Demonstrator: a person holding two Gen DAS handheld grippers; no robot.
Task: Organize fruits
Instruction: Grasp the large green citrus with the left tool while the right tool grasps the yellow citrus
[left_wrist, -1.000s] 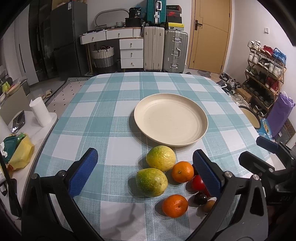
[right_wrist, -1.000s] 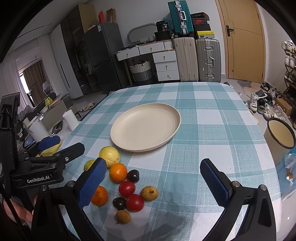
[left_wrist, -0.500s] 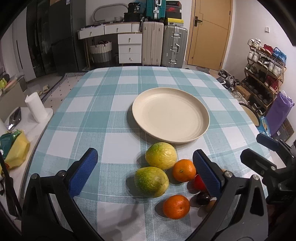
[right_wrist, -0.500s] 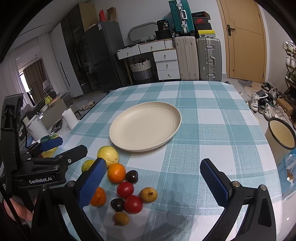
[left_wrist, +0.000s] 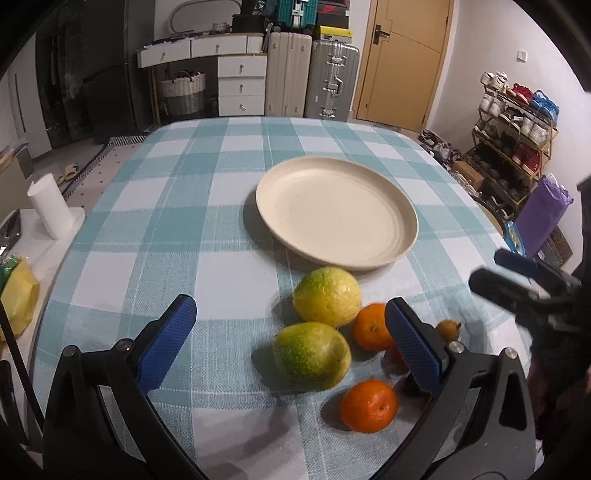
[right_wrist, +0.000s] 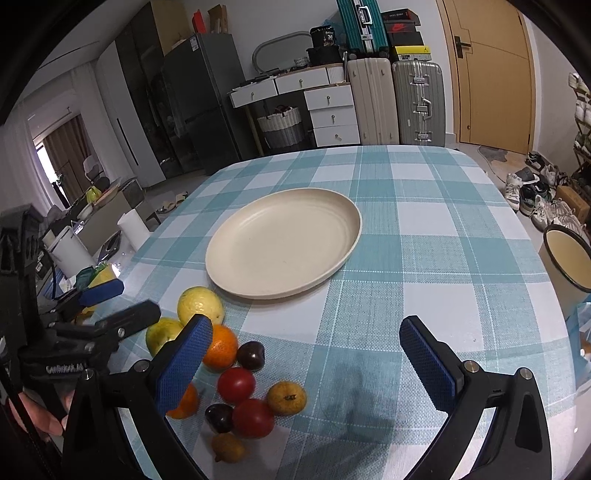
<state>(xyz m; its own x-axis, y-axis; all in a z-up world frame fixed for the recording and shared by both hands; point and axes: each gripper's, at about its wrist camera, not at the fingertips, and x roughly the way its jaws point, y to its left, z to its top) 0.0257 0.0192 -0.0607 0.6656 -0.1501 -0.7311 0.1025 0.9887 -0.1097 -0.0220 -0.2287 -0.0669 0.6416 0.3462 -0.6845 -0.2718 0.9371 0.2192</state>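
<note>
An empty cream plate (left_wrist: 336, 212) (right_wrist: 284, 240) sits mid-table on the teal checked cloth. In front of it lies a cluster of fruit: two yellow-green fruits (left_wrist: 327, 297) (left_wrist: 312, 356), two oranges (left_wrist: 371, 330) (left_wrist: 368, 405), two red tomatoes (right_wrist: 236, 384) (right_wrist: 253, 417), two dark plums (right_wrist: 251, 355) (right_wrist: 218, 417) and two small brown fruits (right_wrist: 287, 398) (right_wrist: 228, 447). My left gripper (left_wrist: 290, 341) is open, its fingers straddling the nearer yellow-green fruit from above. My right gripper (right_wrist: 306, 354) hangs open to the right of the cluster, holding nothing.
A paper roll (left_wrist: 50, 210) and a yellow bag (left_wrist: 18, 295) sit off the table's left edge. A cream enamel pot (right_wrist: 569, 258) stands beyond the right edge. Suitcases (left_wrist: 314, 79), drawers and a shoe rack (left_wrist: 513, 140) line the room behind.
My left gripper has come forward and lower over the fruit, so the yellow-green fruits now look larger between its fingers. My right gripper has edged slightly nearer the cluster.
</note>
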